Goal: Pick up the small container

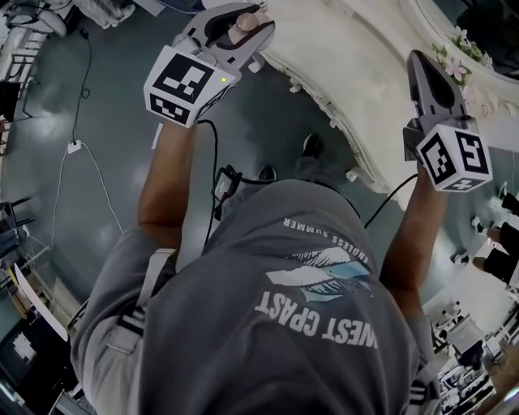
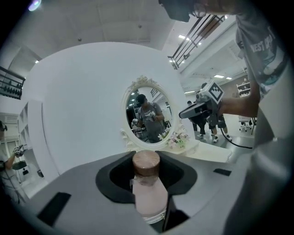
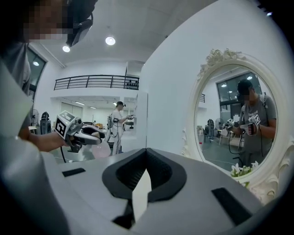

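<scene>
Holding the small container in the left gripper, I saw a pale pink bottle with a brown cork-like cap. It stood upright between the jaws, cap past the tips. The jaws were partly open and pressed on the bottle's sides, and it hung in the air, off any surface.

The right gripper was pinched together at the tips with nothing in it. It was raised beside the left one, well apart from it. Each gripper carried a marker cube.

Ahead of the container was an oval mirror in an ornate white frame, set against a white curved panel. A small bunch of flowers sat at the frame's lower right. The white dressing table with a scalloped edge ran below both grippers. Cables trailed over the grey floor at left. A person in white stood far back in the hall.

Readable writing was on my operator's grey shirt: "WEST COAST" and "ENDLESS SUMMER", upside down in the head view.
</scene>
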`<state>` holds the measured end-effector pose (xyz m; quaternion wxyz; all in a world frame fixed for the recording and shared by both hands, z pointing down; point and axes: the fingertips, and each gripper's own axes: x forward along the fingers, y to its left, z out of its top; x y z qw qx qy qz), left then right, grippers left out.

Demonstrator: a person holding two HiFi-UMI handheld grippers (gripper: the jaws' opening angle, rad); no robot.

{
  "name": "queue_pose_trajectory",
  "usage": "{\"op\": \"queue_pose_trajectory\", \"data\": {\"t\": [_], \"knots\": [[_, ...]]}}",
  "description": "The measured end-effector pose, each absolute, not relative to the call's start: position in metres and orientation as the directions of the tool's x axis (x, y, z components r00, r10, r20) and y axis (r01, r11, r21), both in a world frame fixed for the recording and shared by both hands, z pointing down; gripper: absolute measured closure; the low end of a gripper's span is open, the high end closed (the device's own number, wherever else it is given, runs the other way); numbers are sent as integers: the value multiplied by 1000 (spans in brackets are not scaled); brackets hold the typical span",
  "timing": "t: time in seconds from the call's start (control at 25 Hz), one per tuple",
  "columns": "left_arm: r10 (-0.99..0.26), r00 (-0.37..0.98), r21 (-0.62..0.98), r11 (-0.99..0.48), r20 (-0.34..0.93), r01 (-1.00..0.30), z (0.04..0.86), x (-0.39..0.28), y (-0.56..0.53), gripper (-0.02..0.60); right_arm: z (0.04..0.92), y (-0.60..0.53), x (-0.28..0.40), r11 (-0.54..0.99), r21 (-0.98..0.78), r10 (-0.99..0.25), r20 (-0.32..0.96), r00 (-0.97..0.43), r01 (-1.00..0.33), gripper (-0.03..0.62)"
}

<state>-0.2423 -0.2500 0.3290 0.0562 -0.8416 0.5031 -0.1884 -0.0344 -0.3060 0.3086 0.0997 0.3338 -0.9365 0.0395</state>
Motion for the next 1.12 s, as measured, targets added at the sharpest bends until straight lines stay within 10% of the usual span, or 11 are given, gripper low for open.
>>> {"op": "queue_pose_trajectory", "data": {"t": [1.12], "knots": [[-863, 452, -311, -503, 225, -806, 298, -272, -166, 442, 271, -241, -75, 783, 85, -620, 189, -761, -617, 569]]}}
